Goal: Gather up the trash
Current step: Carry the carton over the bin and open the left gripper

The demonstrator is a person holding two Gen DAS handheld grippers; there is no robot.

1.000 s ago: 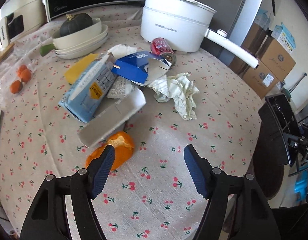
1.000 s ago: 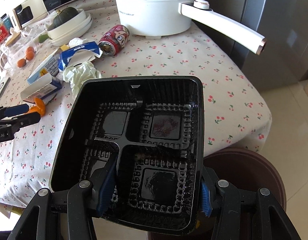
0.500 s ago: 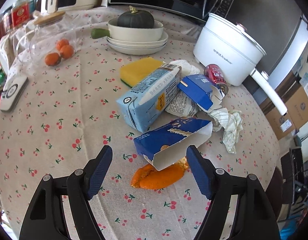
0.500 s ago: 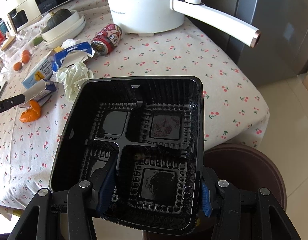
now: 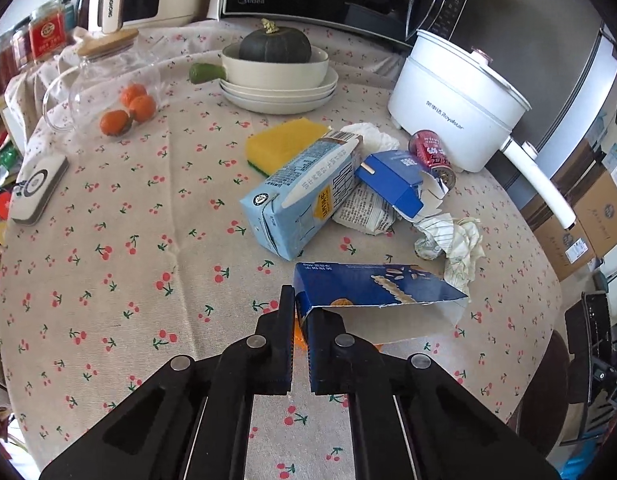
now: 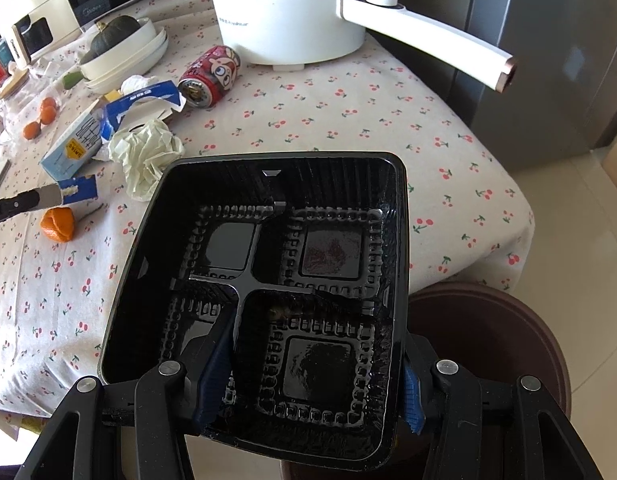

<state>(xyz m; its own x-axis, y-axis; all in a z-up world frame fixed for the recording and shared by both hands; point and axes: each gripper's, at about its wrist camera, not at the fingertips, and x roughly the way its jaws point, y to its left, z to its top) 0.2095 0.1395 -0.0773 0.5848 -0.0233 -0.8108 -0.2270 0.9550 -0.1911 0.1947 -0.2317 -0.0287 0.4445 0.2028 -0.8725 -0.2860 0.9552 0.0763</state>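
Between the left claw's (image 5: 301, 334) closed jaws sits the blue carton's (image 5: 372, 288) edge.

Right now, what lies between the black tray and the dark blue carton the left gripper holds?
In the right wrist view, only bare cherry-print tablecloth separates the black tray from the dark blue carton; crumpled paper lies just above that stretch.

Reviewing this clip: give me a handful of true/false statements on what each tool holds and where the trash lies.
1. The left tool is shut on the torn blue carton. True.
2. The right tool is open and holds nothing. False: it grips the black tray.
3. The red can stands upright. False: it lies on its side.
4. The black tray holds trash. False: its compartments look empty.
5. The orange peel lies on the tablecloth. True.
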